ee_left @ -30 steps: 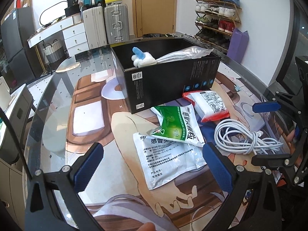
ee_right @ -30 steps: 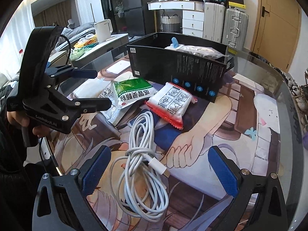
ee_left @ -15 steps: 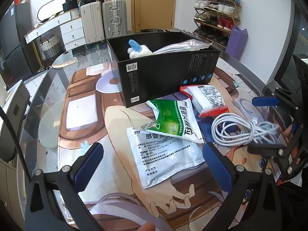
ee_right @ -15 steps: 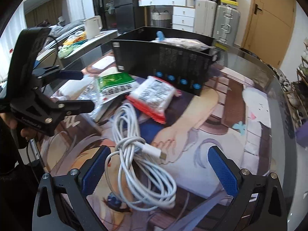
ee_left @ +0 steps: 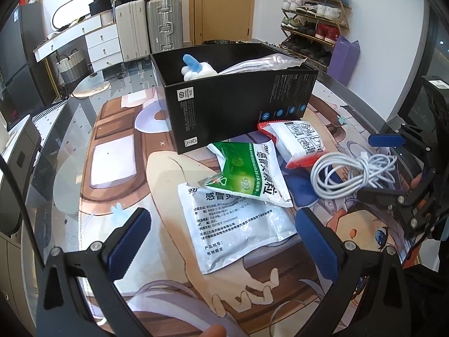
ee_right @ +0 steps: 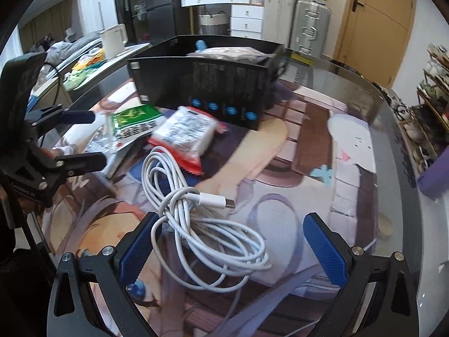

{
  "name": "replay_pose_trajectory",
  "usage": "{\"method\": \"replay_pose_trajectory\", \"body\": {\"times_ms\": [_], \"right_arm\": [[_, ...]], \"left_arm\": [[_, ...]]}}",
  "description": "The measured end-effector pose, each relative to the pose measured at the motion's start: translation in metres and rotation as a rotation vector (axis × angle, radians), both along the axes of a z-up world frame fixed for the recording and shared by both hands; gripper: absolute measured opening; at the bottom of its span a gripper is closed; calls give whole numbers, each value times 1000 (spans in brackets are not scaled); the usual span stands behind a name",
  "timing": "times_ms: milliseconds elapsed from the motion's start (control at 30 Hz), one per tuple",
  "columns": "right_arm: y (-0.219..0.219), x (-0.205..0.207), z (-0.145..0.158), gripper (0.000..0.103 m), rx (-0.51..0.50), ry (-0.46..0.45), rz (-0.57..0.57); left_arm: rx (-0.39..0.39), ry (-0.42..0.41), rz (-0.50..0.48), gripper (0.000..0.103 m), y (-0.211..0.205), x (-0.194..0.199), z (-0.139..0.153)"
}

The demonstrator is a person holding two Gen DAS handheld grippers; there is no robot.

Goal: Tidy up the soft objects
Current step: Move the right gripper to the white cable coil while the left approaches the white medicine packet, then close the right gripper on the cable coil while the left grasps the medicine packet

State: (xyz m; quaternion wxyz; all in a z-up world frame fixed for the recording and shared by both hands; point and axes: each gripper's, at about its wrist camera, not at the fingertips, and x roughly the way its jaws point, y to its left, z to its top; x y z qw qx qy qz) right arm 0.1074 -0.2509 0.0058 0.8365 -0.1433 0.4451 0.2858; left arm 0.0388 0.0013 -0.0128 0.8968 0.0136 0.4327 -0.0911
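A black box (ee_left: 238,104) (ee_right: 213,90) stands on the table and holds a white and blue plush toy (ee_left: 193,68) and a clear bag (ee_left: 263,63). In front of it lie a green and white pouch (ee_left: 252,174) (ee_right: 134,119), a white pouch (ee_left: 235,224) under it, a red-edged white packet (ee_left: 300,143) (ee_right: 185,134) and a coiled white cable (ee_left: 350,174) (ee_right: 202,224). My left gripper (ee_left: 221,241) is open above the white pouch. My right gripper (ee_right: 233,247) is open around the cable coil.
The table carries a printed anime mat (ee_left: 126,168) under glass. Suitcases (ee_left: 148,25), a white dresser (ee_left: 98,42) and a shoe rack (ee_left: 311,14) stand beyond the table's far edge. A kettle (ee_right: 113,40) stands on a side counter.
My right gripper has moved forward and down onto the cable, so the coil now sits between its fingers. My left gripper has drifted slightly closer to the pouches.
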Motion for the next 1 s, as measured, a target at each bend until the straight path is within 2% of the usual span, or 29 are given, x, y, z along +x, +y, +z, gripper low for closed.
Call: {"method": "replay_pose_trajectory", "body": {"times_ms": [433,667,800,1000], "right_arm": [[-28,12,-2,102,-5,35,-71],[-39,16,3,102,94,79,-91],[-30,14,2,101,93,90,-87],[-23,14,-1,82,111,97,-89]], "left_arm": [[-5,10,-1,103,1,2,-2],[-7,13,-4,103,-1,3,-2],[-10,17,-4,103,-2,4,-3],[-18,22,-3,103,0,4,-3]]}}
